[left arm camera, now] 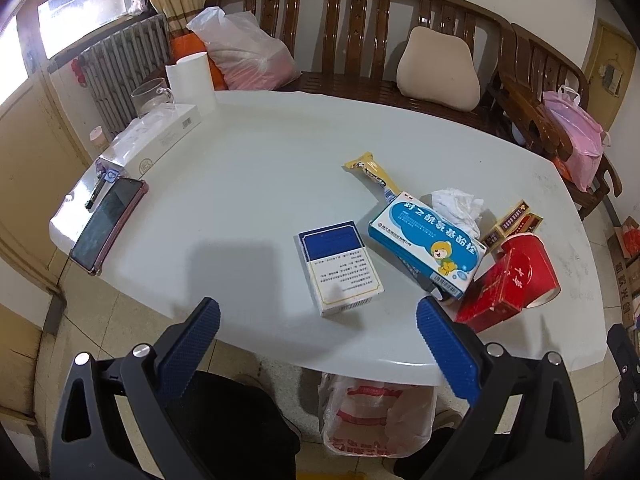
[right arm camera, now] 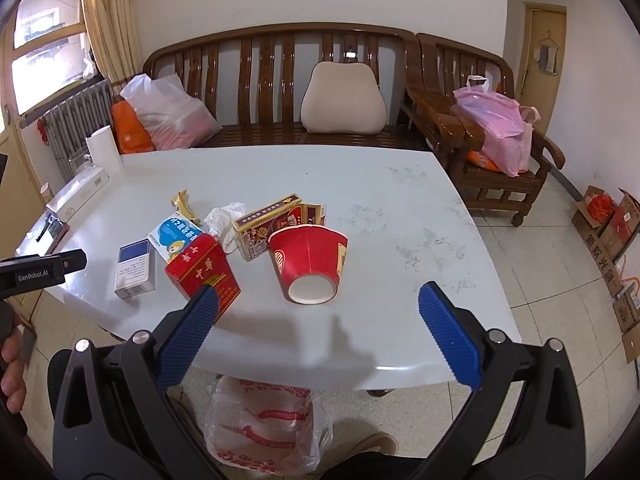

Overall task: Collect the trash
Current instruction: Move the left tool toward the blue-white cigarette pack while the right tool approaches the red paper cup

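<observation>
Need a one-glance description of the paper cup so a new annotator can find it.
On the white table, look in the trash cluster near the front edge. The red paper cup lies tipped, its white base facing the camera, right of the red carton. It is the only round item among boxes.

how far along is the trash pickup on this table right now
Nothing looks collected yet. The left claw and right claw are both open and hold nothing. Left on the white table: the red paper cup on its side, the red box, the blue and white box, the light blue medicine box, the crumpled tissue, the yellow wrapper and the brown box. A plastic bag sits below the table edge.
</observation>
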Tool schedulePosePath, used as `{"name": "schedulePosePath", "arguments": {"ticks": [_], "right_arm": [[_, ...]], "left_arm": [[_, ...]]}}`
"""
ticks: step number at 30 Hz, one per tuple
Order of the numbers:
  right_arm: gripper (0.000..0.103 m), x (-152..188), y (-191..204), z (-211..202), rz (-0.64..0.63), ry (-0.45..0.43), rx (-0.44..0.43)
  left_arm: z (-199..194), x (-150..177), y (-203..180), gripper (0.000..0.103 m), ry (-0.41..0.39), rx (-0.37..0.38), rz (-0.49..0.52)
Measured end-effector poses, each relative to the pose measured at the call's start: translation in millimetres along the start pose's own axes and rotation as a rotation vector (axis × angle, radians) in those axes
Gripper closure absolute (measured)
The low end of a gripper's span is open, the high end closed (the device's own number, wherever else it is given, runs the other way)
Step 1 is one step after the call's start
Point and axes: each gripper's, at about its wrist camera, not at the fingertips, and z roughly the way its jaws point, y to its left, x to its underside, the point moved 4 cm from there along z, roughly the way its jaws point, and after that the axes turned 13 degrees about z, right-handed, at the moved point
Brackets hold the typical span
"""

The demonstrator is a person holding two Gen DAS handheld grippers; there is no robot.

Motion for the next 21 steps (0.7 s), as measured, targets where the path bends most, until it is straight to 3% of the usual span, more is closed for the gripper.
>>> {"name": "schedulePosePath", "arguments": {"ticks": [5,10,21], "right_arm": [[0.005,-9,-2,7,-0.026,0.011,0.009],[0.005,-16,-3,21,-0.059,0.038,0.025],[0.005,-23,0,56,-0.087,0.098,0.013]], "left_arm": [[13,-10,-7,0.007,0.041,0.027,0.002],[20,-19,-15,0.006,0.054,-0.001,0.04],[51,-30,-19,0.006,0.12,0.011,0.045]]}}
